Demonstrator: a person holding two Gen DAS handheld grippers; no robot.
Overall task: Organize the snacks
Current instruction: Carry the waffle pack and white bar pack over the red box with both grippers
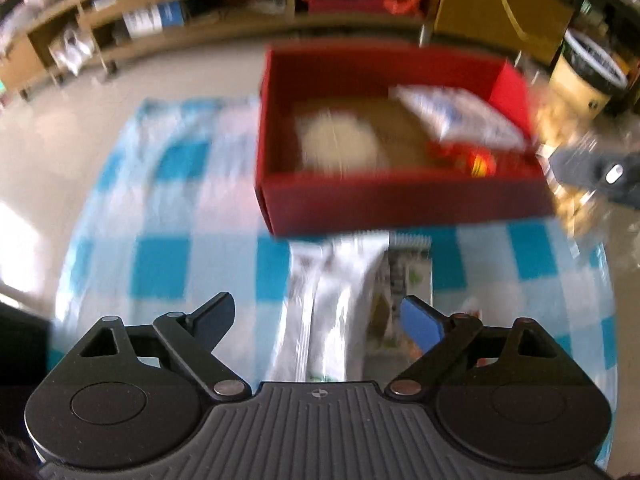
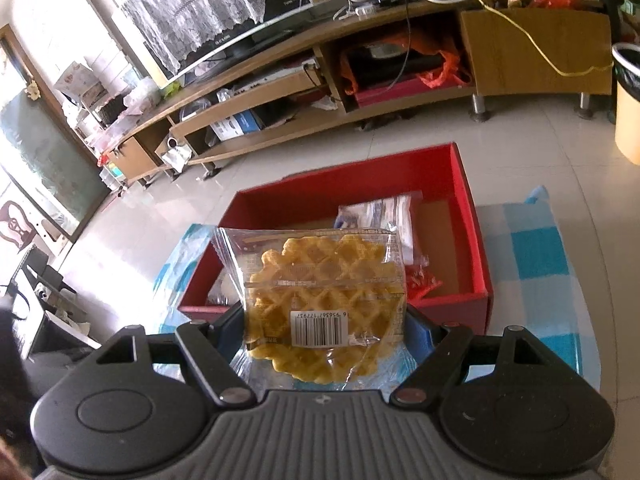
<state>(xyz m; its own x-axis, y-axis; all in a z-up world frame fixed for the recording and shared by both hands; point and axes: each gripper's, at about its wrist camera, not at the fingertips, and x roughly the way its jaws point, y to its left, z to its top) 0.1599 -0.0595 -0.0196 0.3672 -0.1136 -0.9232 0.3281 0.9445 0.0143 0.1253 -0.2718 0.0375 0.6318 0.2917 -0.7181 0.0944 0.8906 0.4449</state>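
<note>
Presently, from the left wrist view, which is blurred: the left hand-held gripper (image 1: 318,320) stands wide, its jaws apart and pressing on nothing. It points steeply down at a silver-white snack packet (image 1: 336,304) lying on the blue-checked cloth (image 1: 160,264) that covers the worktop. A second, greenish packet (image 1: 404,276) lies just beside it, to its right. Both sit just short of the near wall of the red box (image 1: 400,204). Inside the box are a pale round item (image 1: 340,144), not identifiable through the blur, a white-and-blue packet (image 1: 456,112) and a red wrapper (image 1: 472,156).

From the right wrist view: the right hand-held gripper (image 2: 324,320) is closed on a clear-wrapped waffle (image 2: 324,300), pads at either side of the packet, barcode facing the camera. The waffle is held above the cloth, just before the box's near wall and not yet over its open interior. The box floor shows bare cardboard on the right side.

Assessment: the step in hand is loading loose snacks into the box. The right side needs to carry the waffle forward over the wall and lower it onto the bare patch before letting go. The left needs to settle its jaws square across the silver-white packet, keeping clear of the neighbouring one, then close.
</note>
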